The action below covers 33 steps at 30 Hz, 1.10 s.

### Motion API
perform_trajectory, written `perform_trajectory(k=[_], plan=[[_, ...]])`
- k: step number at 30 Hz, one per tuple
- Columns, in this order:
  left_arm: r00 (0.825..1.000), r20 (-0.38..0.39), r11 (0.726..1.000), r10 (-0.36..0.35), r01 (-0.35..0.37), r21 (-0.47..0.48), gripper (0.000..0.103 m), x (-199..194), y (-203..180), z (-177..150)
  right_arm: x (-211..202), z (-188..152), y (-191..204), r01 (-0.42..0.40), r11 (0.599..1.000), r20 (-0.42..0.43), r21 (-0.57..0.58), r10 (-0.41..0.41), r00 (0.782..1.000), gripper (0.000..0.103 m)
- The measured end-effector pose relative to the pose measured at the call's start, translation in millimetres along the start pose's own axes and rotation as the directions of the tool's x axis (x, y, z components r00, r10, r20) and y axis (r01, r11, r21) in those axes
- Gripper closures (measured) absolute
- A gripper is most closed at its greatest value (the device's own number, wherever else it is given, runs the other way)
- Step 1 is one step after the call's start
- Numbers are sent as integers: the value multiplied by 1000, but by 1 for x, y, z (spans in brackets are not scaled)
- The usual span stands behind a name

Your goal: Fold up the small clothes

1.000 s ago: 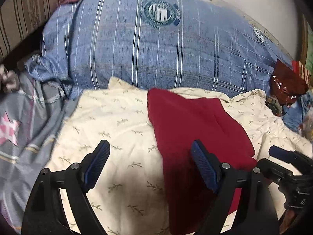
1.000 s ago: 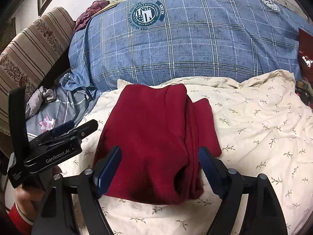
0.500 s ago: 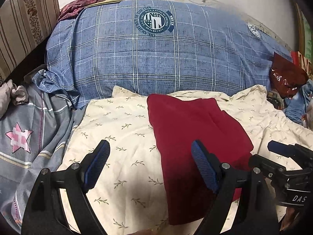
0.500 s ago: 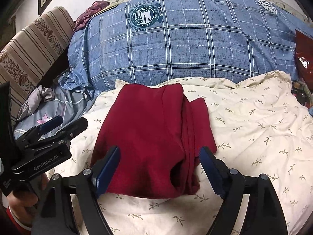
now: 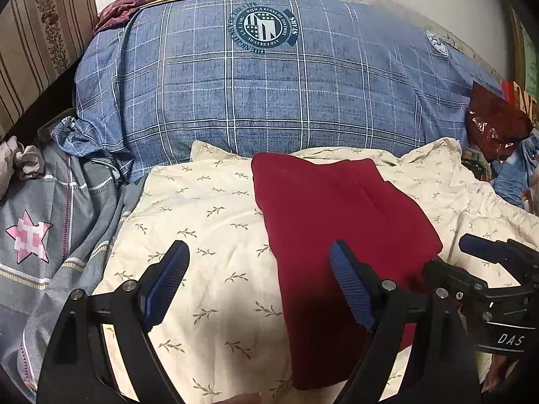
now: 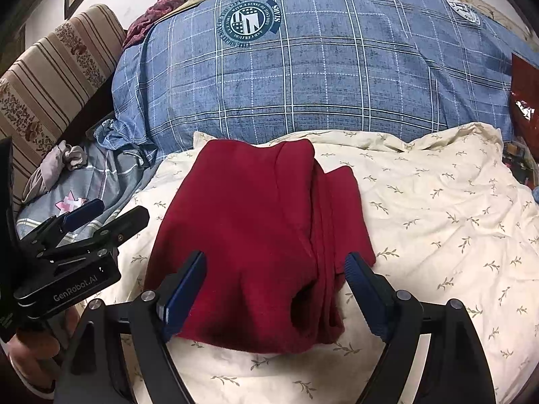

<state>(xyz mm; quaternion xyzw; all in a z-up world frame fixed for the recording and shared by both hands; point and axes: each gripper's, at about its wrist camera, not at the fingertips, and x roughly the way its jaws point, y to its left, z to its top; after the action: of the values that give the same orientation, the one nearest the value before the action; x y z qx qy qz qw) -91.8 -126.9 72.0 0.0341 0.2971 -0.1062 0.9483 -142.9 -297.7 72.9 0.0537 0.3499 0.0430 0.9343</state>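
Observation:
A dark red garment point(image 5: 337, 229) lies folded into a rough rectangle on the cream leaf-print cloth point(image 5: 202, 222); it also shows in the right wrist view point(image 6: 256, 235), with layered folds along its right edge. My left gripper point(image 5: 259, 282) is open and empty, above the cloth at the garment's left edge. My right gripper point(image 6: 276, 293) is open and empty, its jaws standing either side of the garment's near end, above it. Each gripper shows in the other's view, the right one point(image 5: 488, 269) and the left one point(image 6: 87, 225).
A big blue plaid pillow point(image 5: 269, 94) lies behind the cloth. A grey star-print sheet point(image 5: 40, 229) is at the left, a striped cushion point(image 6: 57, 74) at the far left. A red plastic bag point(image 5: 495, 121) and other clutter sit at the right.
Both grippers have drawn back and up a little from the garment, so more of the pillow and bed shows. The garment has not moved.

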Motion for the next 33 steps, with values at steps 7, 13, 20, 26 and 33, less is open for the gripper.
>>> perform_trajectory(k=[7,13,20,26,33], plan=[[1000,-15,1000,5,-5,-9,17,5,1,-1,6,3,5,-4,1000,-2,-10,4,1000,17],[1000,-18,1000,7,-7,3,17,6,0,-1,9,5,3,-10,1000,-2,-7,10,1000,17],[1000,-23,1000,-1,2,4,17,8,-1,-1,11,5,4,-13,1000,-5,-13,13,1000,17],[1000,-19,1000,-1,1,14,17,7,-2,-2,15,4,7,-14,1000,-16,-17,14,1000,17],[1000,-25,1000,-6,6,12,17,9,-1,-2,15,4,7,-15,1000,-16,-13,15,1000,17]])
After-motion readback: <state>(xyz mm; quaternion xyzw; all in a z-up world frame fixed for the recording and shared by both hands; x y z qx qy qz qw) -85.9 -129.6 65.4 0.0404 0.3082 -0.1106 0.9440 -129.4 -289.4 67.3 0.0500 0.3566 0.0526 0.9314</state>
